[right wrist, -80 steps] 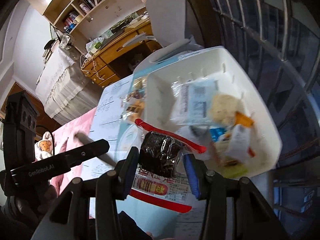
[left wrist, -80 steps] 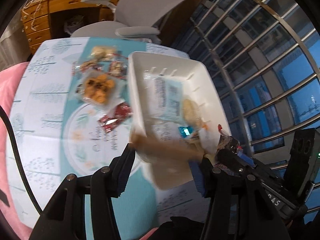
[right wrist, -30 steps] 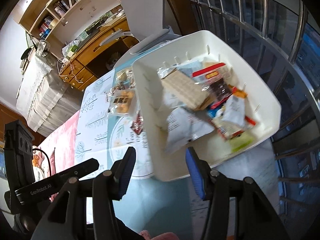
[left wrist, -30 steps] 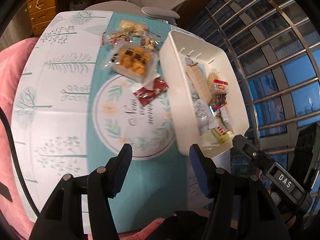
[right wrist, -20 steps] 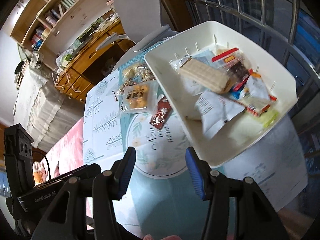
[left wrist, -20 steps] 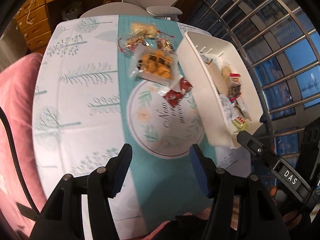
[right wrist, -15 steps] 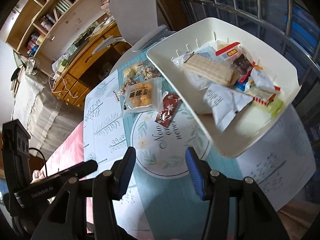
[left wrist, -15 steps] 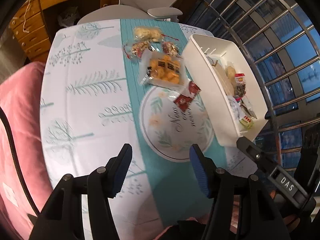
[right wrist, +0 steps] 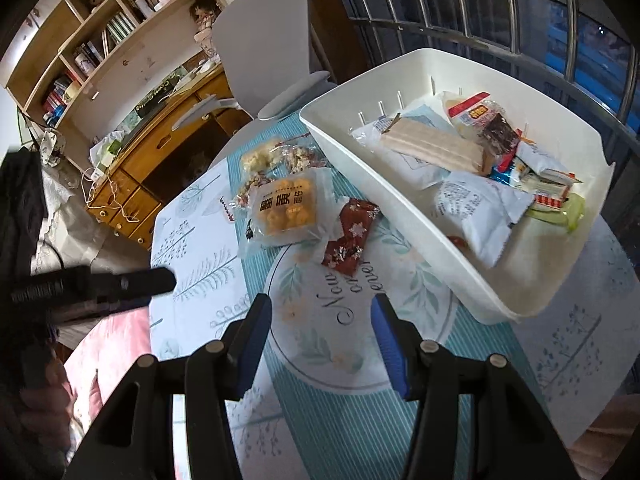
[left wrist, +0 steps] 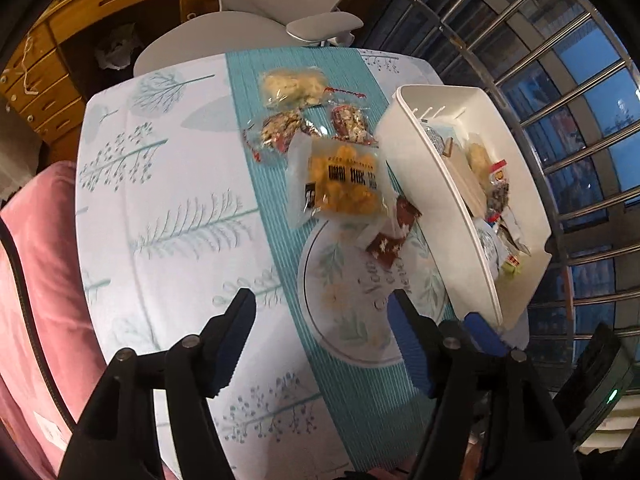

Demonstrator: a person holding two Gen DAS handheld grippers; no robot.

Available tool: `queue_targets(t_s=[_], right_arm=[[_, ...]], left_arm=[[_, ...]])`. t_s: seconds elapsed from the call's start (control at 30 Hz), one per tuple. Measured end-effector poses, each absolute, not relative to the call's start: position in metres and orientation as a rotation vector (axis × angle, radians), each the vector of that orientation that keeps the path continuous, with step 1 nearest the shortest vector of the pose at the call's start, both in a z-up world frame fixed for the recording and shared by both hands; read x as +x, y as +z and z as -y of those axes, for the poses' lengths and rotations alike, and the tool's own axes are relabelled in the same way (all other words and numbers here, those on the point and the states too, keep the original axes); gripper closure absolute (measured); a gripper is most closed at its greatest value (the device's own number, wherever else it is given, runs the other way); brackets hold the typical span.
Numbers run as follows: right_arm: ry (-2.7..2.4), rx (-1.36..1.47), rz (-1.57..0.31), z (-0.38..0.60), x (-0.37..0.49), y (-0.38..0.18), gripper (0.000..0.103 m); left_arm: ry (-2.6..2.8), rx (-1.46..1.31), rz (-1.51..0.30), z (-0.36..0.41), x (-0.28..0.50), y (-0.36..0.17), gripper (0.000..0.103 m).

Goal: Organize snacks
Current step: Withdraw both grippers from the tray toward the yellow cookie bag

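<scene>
A white bin (left wrist: 436, 184) (right wrist: 400, 216) stands at the table's right side with several snack packets in it. Loose on the teal runner to its left lie a clear packet of yellow snacks (left wrist: 344, 184) (right wrist: 286, 204), a red packet (left wrist: 394, 232) (right wrist: 352, 236), a pale biscuit bag (left wrist: 292, 84) (right wrist: 260, 156) and two small nut packets (left wrist: 280, 130). My left gripper (left wrist: 320, 308) hovers over the round print short of the packets, its jaws opening with nothing between them. My right gripper (right wrist: 320, 312) stands open and empty over the same print, left of the bin.
A grey chair (left wrist: 240, 32) (right wrist: 260, 48) stands at the table's far side, with a wooden desk (right wrist: 160, 140) and bookshelves behind. Window bars (left wrist: 560, 80) run close along the right. A pink cushion (left wrist: 36, 260) lies by the left edge.
The wafer pack and dark packet once held over the bin now lie in it. Both grippers have drawn back and left from the bin. The left jaws stand wider.
</scene>
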State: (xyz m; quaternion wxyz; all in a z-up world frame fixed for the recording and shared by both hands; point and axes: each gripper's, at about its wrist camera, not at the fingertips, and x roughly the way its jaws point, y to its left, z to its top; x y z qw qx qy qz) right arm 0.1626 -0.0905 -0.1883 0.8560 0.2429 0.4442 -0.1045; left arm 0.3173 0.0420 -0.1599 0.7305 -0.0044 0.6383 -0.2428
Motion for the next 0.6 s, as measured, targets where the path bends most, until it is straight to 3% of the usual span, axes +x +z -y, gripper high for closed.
queue_targets(t_s=[0.27,0.47,0.6], right_arm=[[-0.288,0.413,-0.917,0.077,0.191,-0.232,0.051],[-0.306,0.367,-0.915,0.073,0.212,-0.257,0.051],[-0.332,0.324,-0.898,0.074,0.224,-0.270,0.051]], left_arm=[[-0.574,0.069,-1.465,0.003,0.361,-0.181,0.026],[-0.542,0.061,-1.527,0.024,0.398,-0.207,0.010],[-0.541,0.096,-1.571,0.043,0.413,-0.226,0.009]])
